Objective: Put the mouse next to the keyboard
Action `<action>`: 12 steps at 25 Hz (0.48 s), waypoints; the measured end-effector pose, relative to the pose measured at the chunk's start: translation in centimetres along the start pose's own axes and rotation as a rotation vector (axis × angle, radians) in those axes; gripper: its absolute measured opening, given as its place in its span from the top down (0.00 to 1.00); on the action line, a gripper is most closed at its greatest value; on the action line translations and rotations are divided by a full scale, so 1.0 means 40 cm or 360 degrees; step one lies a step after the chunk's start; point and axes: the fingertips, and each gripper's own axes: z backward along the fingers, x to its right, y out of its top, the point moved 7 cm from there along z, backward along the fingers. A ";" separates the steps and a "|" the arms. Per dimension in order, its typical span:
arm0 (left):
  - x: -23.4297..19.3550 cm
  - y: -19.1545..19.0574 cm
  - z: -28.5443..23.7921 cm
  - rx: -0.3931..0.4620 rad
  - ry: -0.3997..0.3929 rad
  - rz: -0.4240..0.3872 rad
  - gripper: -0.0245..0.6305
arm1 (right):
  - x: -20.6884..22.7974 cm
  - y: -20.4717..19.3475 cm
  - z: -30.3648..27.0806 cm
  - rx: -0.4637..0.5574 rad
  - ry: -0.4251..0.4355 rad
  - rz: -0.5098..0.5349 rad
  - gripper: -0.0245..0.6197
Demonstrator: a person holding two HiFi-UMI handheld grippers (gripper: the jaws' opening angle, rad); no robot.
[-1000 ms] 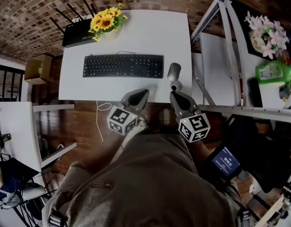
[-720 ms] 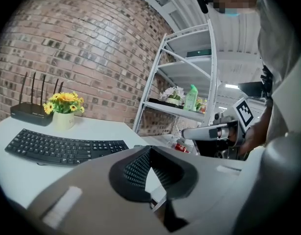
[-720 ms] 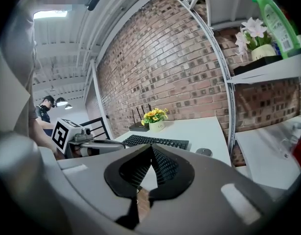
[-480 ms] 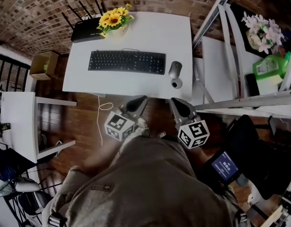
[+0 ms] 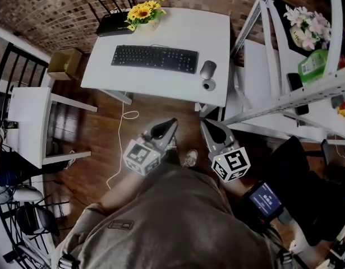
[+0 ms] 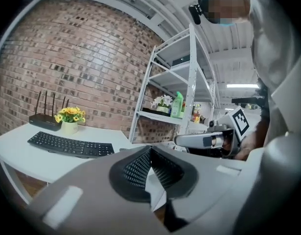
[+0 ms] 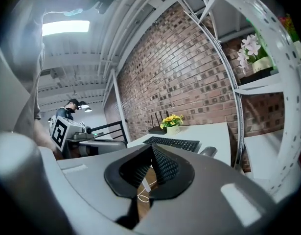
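Note:
The black keyboard [image 5: 155, 59] lies across the white desk [image 5: 161, 83], and the grey mouse [image 5: 207, 69] sits just off its right end. Both grippers hang over the wooden floor, well short of the desk's front edge. My left gripper [image 5: 170, 123] is shut with nothing in it, and my right gripper [image 5: 205, 124] is likewise shut and empty. The left gripper view has the keyboard [image 6: 72, 146] at its left, beyond the closed left gripper [image 6: 150, 153]. Past the closed right gripper [image 7: 151, 153], the right gripper view shows the keyboard [image 7: 172, 143] and mouse [image 7: 208, 152].
A small round object [image 5: 209, 84] lies just in front of the mouse. Sunflowers [image 5: 145, 11] and a black router [image 5: 113, 27] stand at the desk's back. A metal shelf rack [image 5: 284, 94] rises at the right, a white side table [image 5: 29, 125] at the left, and a cable [image 5: 123, 133] trails on the floor.
Both grippers have drawn back from the desk's front edge and now hang over the floor. The desk, keyboard and mouse look smaller and farther away. Both jaws stay shut.

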 end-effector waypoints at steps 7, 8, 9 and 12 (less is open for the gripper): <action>0.041 0.011 0.061 -0.0006 -0.0001 -0.0025 0.96 | -0.053 0.001 0.034 0.0039 0.0007 0.0028 0.94; 0.037 0.015 0.062 0.0008 -0.0006 -0.0046 0.96 | -0.055 0.004 0.037 0.0042 -0.0007 0.0028 0.94; 0.033 0.020 0.063 0.0017 -0.0013 -0.0058 0.96 | -0.058 0.006 0.040 0.0042 -0.0020 0.0028 0.94; 0.024 0.031 0.071 0.0002 -0.0025 -0.0020 0.96 | -0.072 0.007 0.040 0.0043 -0.0045 0.0030 0.94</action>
